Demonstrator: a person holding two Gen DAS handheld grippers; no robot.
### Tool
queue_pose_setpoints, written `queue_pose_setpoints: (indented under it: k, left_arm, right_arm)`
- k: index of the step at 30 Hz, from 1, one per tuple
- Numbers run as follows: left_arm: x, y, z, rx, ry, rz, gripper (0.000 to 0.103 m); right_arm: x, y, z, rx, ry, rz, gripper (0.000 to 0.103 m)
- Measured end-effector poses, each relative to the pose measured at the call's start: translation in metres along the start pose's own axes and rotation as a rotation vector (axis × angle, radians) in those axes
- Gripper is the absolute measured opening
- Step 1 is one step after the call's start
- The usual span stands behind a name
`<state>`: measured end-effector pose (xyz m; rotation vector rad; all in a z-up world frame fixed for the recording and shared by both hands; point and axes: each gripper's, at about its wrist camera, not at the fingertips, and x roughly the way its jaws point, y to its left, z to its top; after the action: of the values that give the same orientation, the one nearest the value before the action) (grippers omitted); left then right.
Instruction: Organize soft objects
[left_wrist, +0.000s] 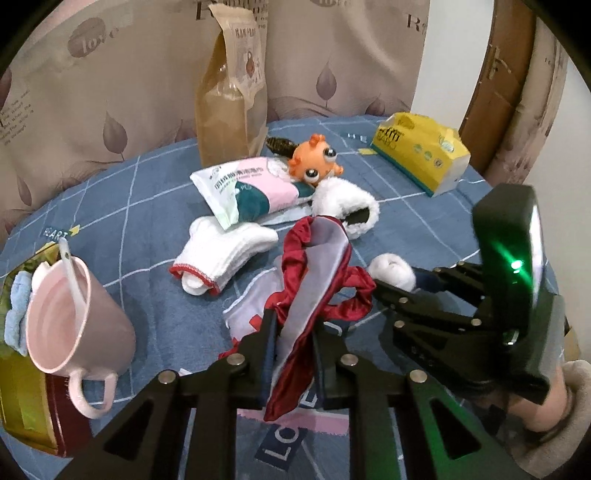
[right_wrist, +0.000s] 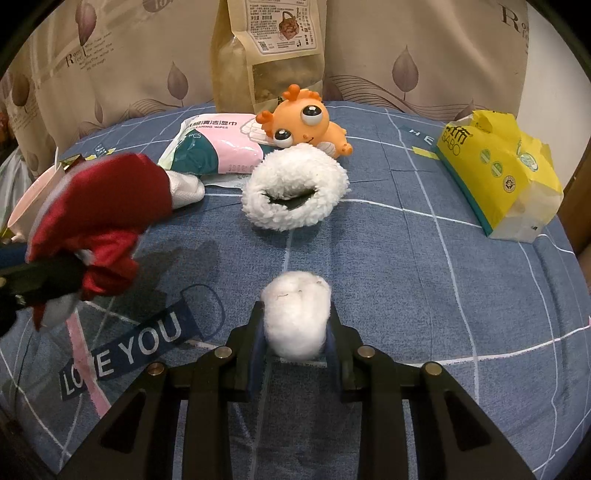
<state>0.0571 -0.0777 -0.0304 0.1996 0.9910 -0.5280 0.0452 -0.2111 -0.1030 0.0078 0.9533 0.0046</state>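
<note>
The left tongs (left_wrist: 293, 354) are clenching a red cloth (left_wrist: 314, 280), which is hanging a little above the blue sheet (left_wrist: 129, 221). The right tongs (right_wrist: 295, 332) are grasping a white ball (right_wrist: 295, 317) of fluff, low over the sheet. Behind it, a fluffy white ring (right_wrist: 295, 192) is lying near an orange toy (right_wrist: 303, 122) and a wipes pack (right_wrist: 210, 147). A white glove (left_wrist: 221, 254) is lying left of the cloth. A pink cup (left_wrist: 74, 317) is standing at the left edge.
</note>
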Motion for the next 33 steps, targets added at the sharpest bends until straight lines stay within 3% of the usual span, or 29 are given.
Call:
queue_pose_setpoints:
  k: [15, 33]
  left_arm:
    - [-0.05, 0.036, 0.007, -0.052, -0.07, 0.074, 0.017]
    - [-0.111, 0.146, -0.005, -0.203, -0.135, 0.313, 0.017]
  right_arm:
    - [0.0, 0.001, 0.0, -0.002, 0.0, -0.002, 0.027]
    - [0.001, 0.002, 0.0, -0.002, 0.001, -0.004, 0.027]
